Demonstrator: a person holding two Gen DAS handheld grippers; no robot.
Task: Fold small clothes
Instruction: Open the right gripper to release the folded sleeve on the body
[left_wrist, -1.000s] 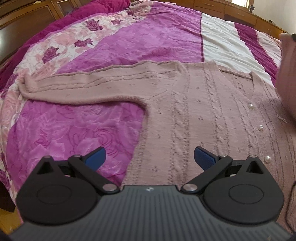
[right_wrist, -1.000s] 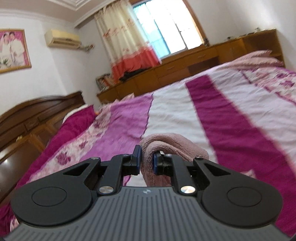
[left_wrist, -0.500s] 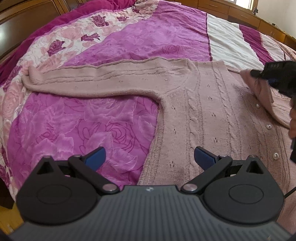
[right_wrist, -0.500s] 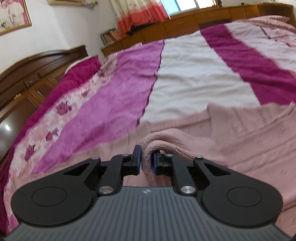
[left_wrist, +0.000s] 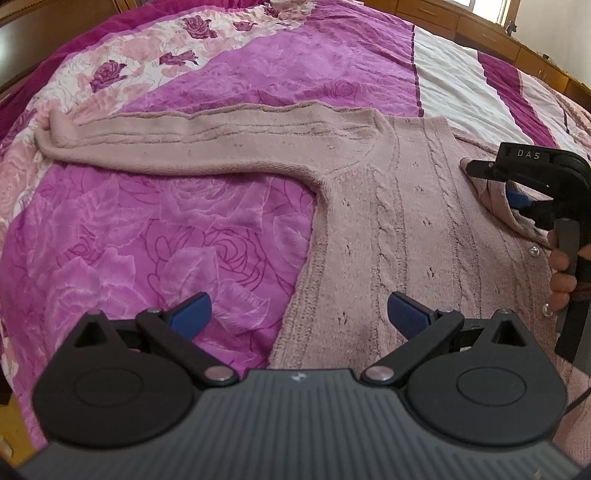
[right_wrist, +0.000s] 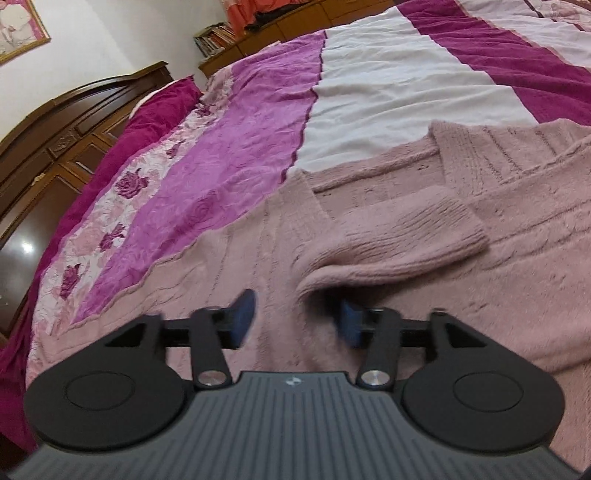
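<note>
Crosswise, pink cardigan (left_wrist: 413, 236), sleeve (left_wrist: 207, 144) stretched leftward; left gripper (left_wrist: 297, 314) and right gripper (right_wrist: 293, 321) both wide, empty.

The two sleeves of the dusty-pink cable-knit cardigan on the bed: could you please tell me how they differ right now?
The left sleeve lies stretched straight out over the purple rose-patterned bedspread; the right sleeve is folded in across the cardigan's body. The left sleeve shows its whole length, the right sleeve mainly its ribbed cuff end. The open right tool is at the right sleeve; the open left tool is well short of the left. Both share the pink knit.
</note>
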